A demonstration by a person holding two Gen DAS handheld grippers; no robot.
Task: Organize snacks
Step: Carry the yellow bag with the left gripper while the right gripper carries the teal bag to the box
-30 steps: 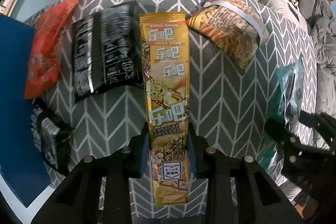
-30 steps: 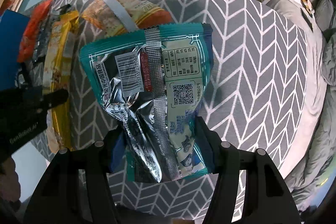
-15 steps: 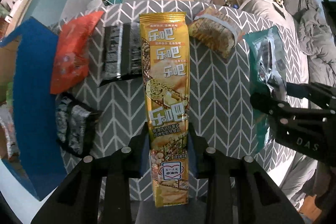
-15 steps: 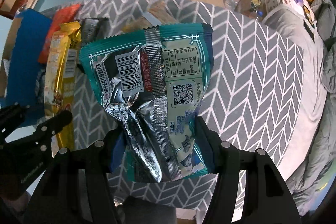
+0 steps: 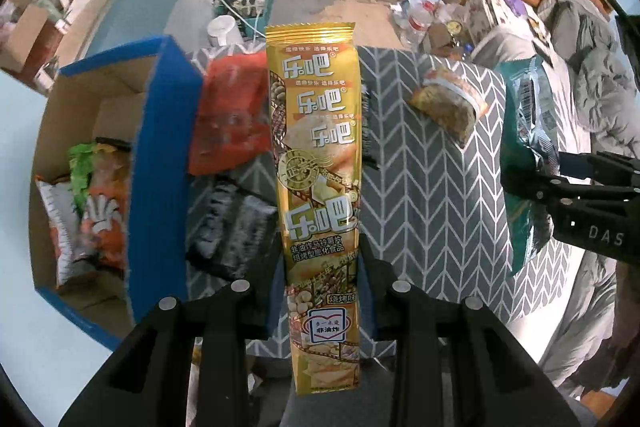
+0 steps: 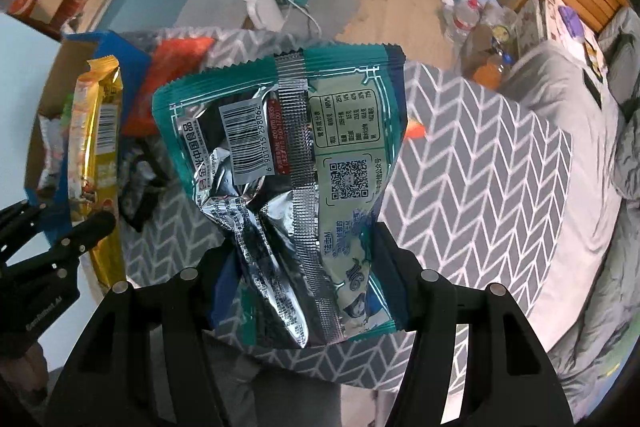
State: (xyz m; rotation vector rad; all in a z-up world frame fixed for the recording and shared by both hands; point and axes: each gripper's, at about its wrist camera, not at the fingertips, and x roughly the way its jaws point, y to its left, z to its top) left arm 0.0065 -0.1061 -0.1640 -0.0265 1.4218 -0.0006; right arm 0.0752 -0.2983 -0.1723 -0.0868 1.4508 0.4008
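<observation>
My left gripper point(image 5: 318, 279) is shut on a long gold snack pack point(image 5: 316, 155) and holds it upright, high above the table. My right gripper point(image 6: 298, 251) is shut on a teal and silver snack bag point(image 6: 288, 155), also lifted. Each held pack shows in the other view: the gold pack point(image 6: 94, 163) at left, the teal bag point(image 5: 528, 131) at right. An open blue cardboard box point(image 5: 160, 163) stands left of the table and holds several snack bags point(image 5: 88, 211).
On the grey chevron tablecloth point(image 5: 424, 195) lie a red bag point(image 5: 228, 119), a black bag point(image 5: 232, 227) and an orange-brown bag point(image 5: 448, 103). A grey bed point(image 6: 580, 163) is at right. Bottles, a white jug and cables clutter the floor beyond.
Both grippers have risen and drawn back with their packs still held. The table looks smaller and the blue box with its contents has come into view at left.
</observation>
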